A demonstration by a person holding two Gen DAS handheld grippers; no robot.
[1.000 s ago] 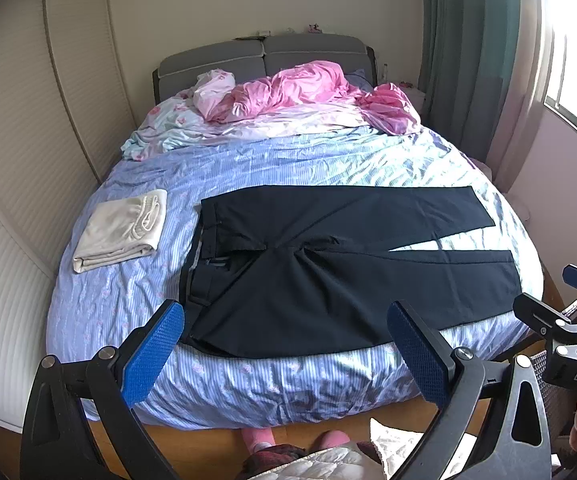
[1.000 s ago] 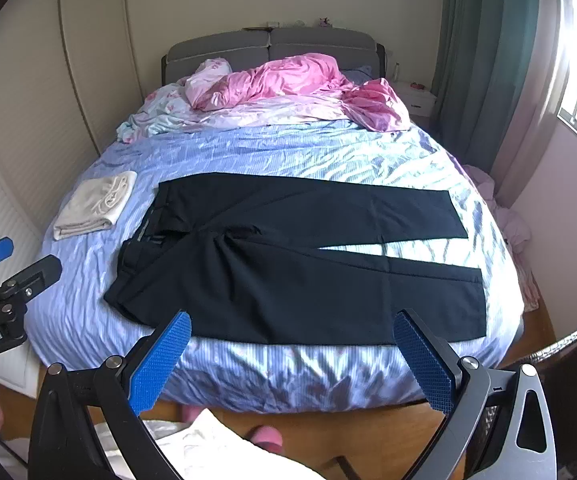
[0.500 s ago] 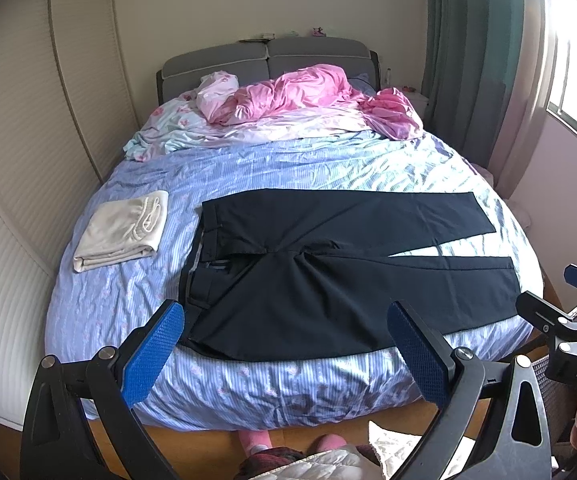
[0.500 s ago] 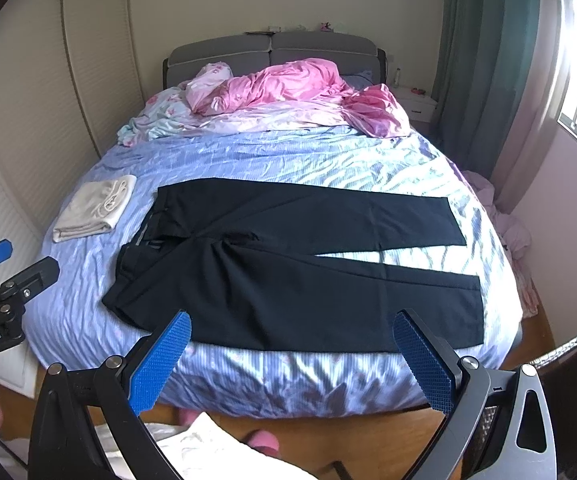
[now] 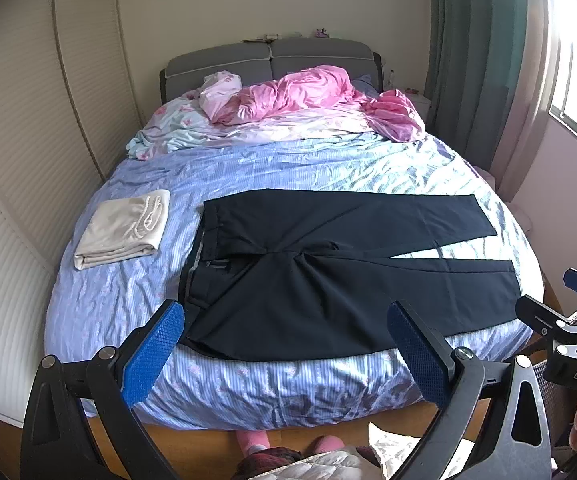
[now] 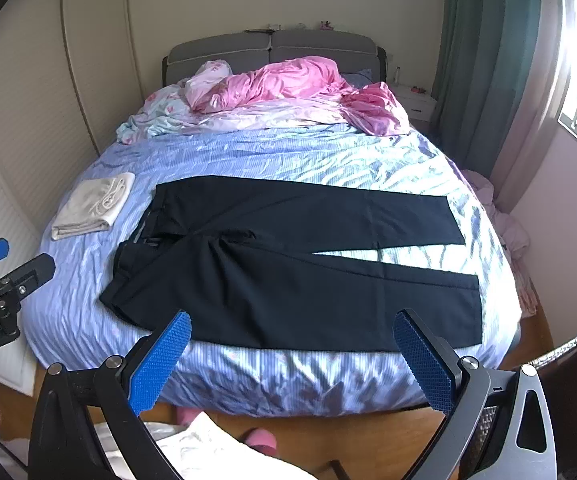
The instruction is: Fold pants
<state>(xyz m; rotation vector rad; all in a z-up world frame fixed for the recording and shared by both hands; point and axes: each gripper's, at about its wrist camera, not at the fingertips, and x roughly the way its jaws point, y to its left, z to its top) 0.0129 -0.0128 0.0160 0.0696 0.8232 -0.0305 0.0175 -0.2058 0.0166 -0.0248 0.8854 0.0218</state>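
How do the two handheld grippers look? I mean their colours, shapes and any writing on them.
Both look alike: the left gripper and the right gripper have black angular frames with triangular cut-outs and silver bolts. Each finger carries a bright blue pad with a fine dotted texture. White lettering shows on the bodies: "DAS" on the right one, "Robot.AI" on the left one. No cables or sleeves are visible.

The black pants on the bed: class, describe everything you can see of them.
The black pants are dark, smooth, thin woven fabric, spread flat and unfolded across the blue striped bedsheet. The waistband lies to the left, slightly open at the fly; both legs run right, parting in a narrow V near the hems. The near edge lies close to the foot of the bed. Only the sheet touches them; neither gripper does.
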